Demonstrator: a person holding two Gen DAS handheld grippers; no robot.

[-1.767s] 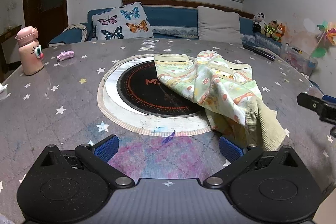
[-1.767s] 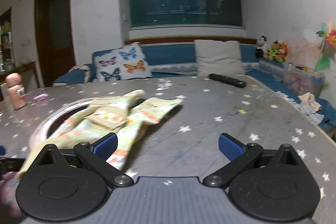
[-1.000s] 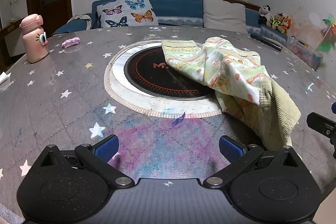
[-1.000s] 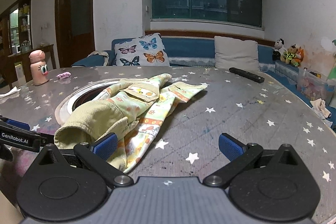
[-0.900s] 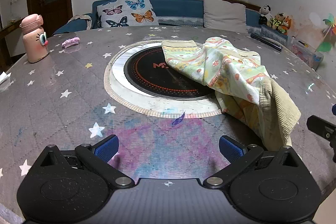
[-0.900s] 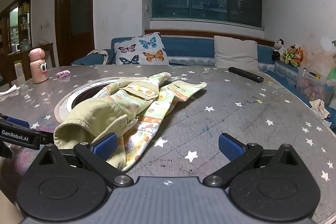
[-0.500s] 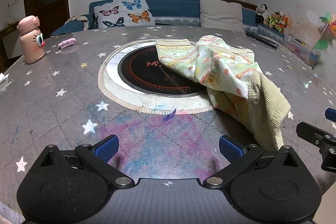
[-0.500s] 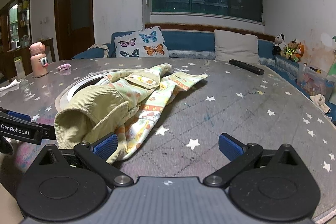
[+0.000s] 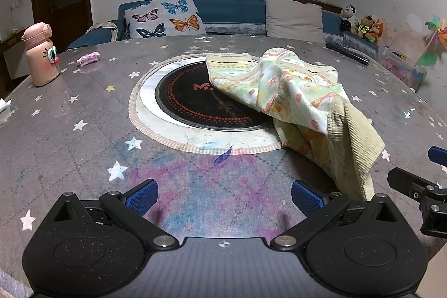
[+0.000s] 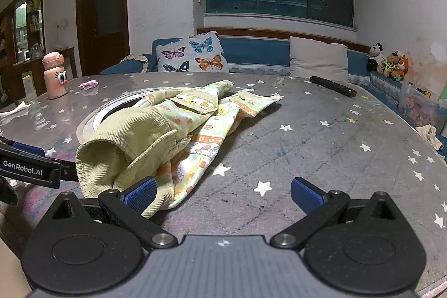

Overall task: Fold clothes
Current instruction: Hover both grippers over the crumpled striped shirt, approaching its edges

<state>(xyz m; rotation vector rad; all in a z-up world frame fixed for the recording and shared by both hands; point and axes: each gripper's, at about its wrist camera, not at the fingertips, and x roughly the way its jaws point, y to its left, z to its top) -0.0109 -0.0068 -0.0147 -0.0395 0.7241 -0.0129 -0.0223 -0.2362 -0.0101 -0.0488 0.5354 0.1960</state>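
A small garment [image 9: 296, 99] with a pale green cartoon print and an olive corduroy side lies crumpled on the round starry table [image 9: 69, 136], partly over the black round cooktop [image 9: 195, 99]. Its corduroy end [image 10: 125, 141] hangs near the table's front. My left gripper [image 9: 225, 196] is open over bare tabletop, left of the garment's near edge. My right gripper [image 10: 223, 193] is also open, its left pad [image 10: 139, 193] just in front of the garment's hem. Neither holds anything. The right gripper's black body [image 9: 419, 186] shows at the right edge of the left wrist view.
A pink bottle with cartoon eyes [image 9: 42, 57] and a pink lump [image 9: 88, 57] stand at the table's far left. A black remote [image 10: 332, 85] lies far right. A sofa with a butterfly cushion [image 9: 164, 16] is behind; a toy box [image 10: 421, 108] lies right.
Both grippers drew back toward the table's near edge and settled, staying open. The garment lies still in its crumpled heap.
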